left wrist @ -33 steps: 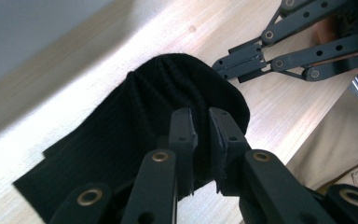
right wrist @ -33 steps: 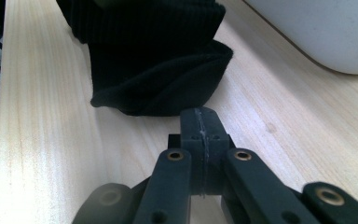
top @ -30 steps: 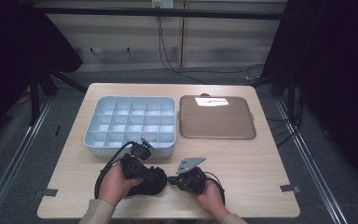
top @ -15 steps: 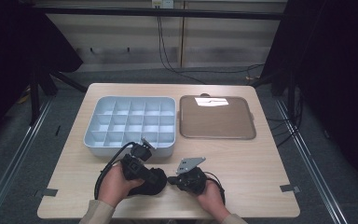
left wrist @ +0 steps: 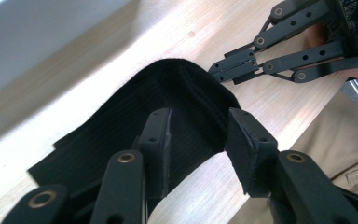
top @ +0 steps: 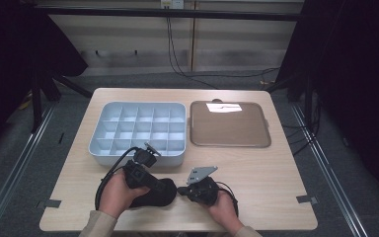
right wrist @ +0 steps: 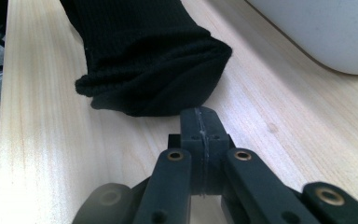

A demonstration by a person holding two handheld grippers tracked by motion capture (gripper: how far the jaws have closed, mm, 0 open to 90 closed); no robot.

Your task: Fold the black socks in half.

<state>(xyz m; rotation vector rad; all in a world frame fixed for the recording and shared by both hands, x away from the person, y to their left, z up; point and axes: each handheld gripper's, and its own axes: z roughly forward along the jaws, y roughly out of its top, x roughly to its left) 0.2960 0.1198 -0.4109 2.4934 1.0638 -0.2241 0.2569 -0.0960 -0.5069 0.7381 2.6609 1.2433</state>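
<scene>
Near table edge: left gripper [left wrist: 198, 140], jaws parted, straddles a raised fold of the black cloth [top: 153, 193], neither pad visibly pressing. Right gripper [right wrist: 200, 126], jaws closed together and holding nothing, points at the cloth's end, just short of it. Beyond: grey divided bin [top: 138, 131], then brown tray [top: 229, 126] beside it.

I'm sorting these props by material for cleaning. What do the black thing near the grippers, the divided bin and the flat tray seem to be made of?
Black cloth item: ribbed knit fabric, matte, soft folds; possibly a sock. Divided bin: pale grey-blue, smooth moulded look, probably plastic. Flat tray: brown, with a bright glare patch suggesting a slightly glossy surface; plastic or coated, hard to tell.
</scene>
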